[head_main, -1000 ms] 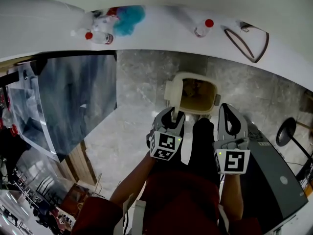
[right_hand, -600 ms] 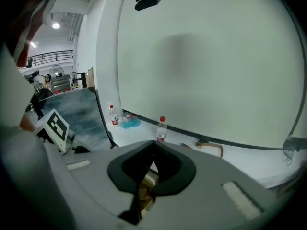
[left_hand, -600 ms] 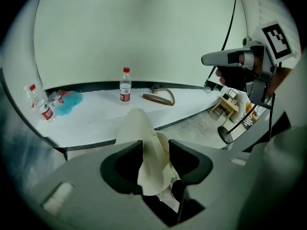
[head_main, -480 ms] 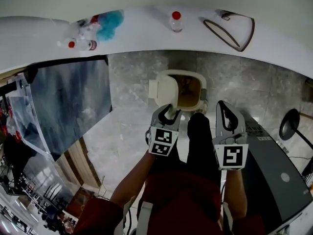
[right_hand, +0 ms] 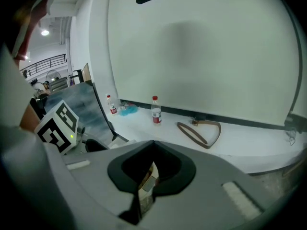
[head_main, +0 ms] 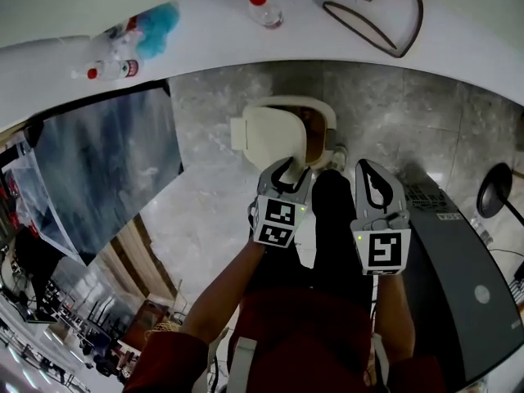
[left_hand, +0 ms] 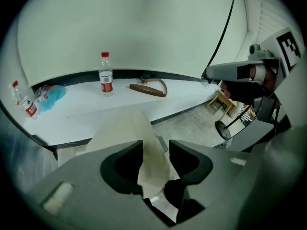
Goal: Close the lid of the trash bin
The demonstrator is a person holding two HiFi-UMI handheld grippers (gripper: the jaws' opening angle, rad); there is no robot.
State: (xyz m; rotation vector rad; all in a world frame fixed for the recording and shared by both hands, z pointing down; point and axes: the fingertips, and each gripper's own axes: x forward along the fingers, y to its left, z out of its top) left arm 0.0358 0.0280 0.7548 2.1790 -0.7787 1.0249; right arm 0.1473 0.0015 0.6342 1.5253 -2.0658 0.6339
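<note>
— Grey marble floor (head_main: 205, 195) under a curved white counter (head_main: 205, 51): where did the bin stand?

— On that floor, just beyond the person's dark trouser legs. The cream plastic trash bin (head_main: 323, 113) sat below the counter's edge. Its cream hinged lid (head_main: 266, 137) was tilted partway over the mouth, and a dark strip of the opening showed along the right-hand side.

— So the job was not finished?

— Not by the look of it. The lid lay over much of the mouth but was not seated on the rim. Pressing it flat appeared to be all that remained.

— And the grippers?

— The left gripper (head_main: 284, 170) pointed at the lid's near edge. Its jaws stood apart by a narrow gap, and in the left gripper view the lid's edge was framed in that gap. Whether either jaw touched the lid could not be told. The right gripper (head_main: 370, 174) hung just beside the left, over the person's leg, with its jaws together and nothing between them.

— Anything else in frame?

— A clear bottle with a red cap (head_main: 264, 8) and a brown strap loop (head_main: 385, 23) lay on the counter, well apart from the bin.
</note>
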